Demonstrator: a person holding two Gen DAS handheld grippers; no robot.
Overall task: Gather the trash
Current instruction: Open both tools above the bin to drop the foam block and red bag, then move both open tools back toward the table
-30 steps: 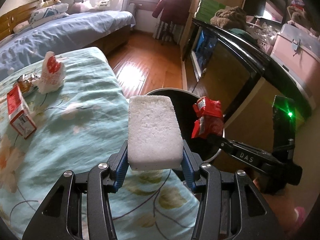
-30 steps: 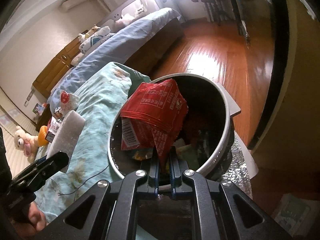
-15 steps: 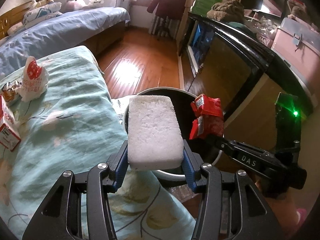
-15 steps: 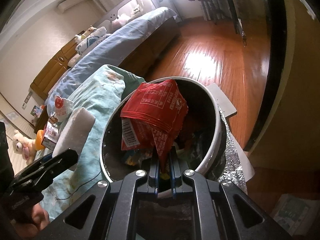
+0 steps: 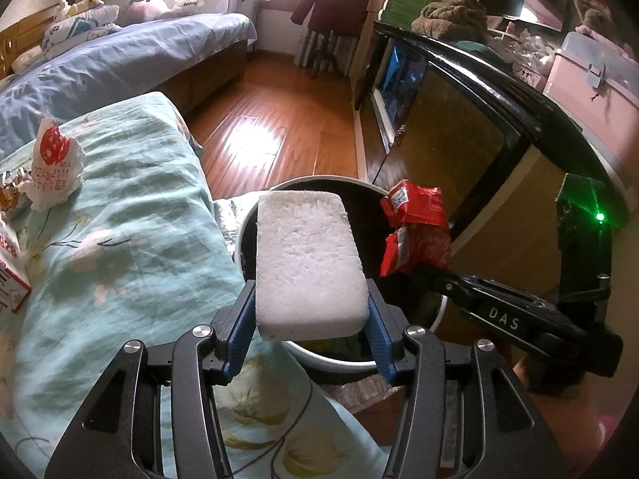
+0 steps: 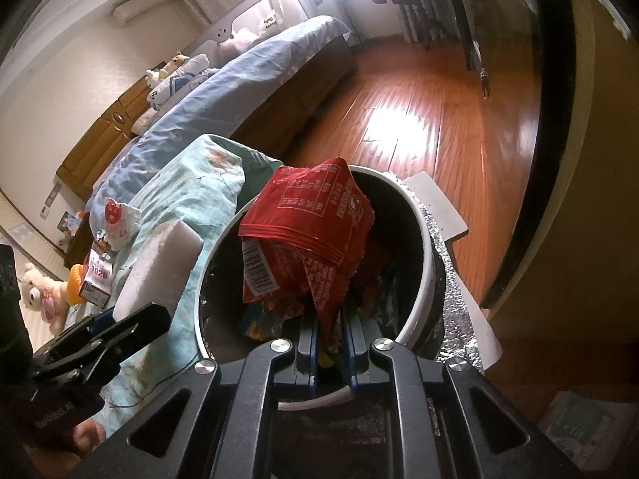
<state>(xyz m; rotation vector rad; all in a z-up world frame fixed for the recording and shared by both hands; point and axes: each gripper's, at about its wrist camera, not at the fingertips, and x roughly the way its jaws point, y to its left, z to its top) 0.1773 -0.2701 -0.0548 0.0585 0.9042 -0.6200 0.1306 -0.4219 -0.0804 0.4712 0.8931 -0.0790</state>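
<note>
Blue pads of the left gripper point(image 5: 311, 339) are clamped on the sides of a white foam block point(image 5: 307, 263), which juts forward over the near rim of the round trash bin point(image 5: 441, 307) and hides much of the bin's mouth in the left wrist view. Seen from the right wrist view, the right gripper point(image 6: 329, 345) has its blue pads pressed together on the lower corner of a crumpled red snack wrapper point(image 6: 307, 235), held above the open bin; the wrapper covers most of the interior, so only scraps of colourful litter show at the bottom and they are hard to make out. A crinkled silver foil sheet point(image 6: 453, 319) lies under the bin on the wooden floor point(image 5: 275, 135). Beside the bin to the left, a bed edge covered by a teal floral quilt point(image 5: 131, 215) carries a crumpled white bag with red print point(image 5: 54, 167) and a small red-and-white carton point(image 5: 10, 271) that is cut off by the frame edge. Farther off stand a bed with a blue cover point(image 5: 120, 64), a dark glass-fronted cabinet point(image 5: 459, 127) to the right, and a pink storage box point(image 5: 591, 76) on top of it.
</note>
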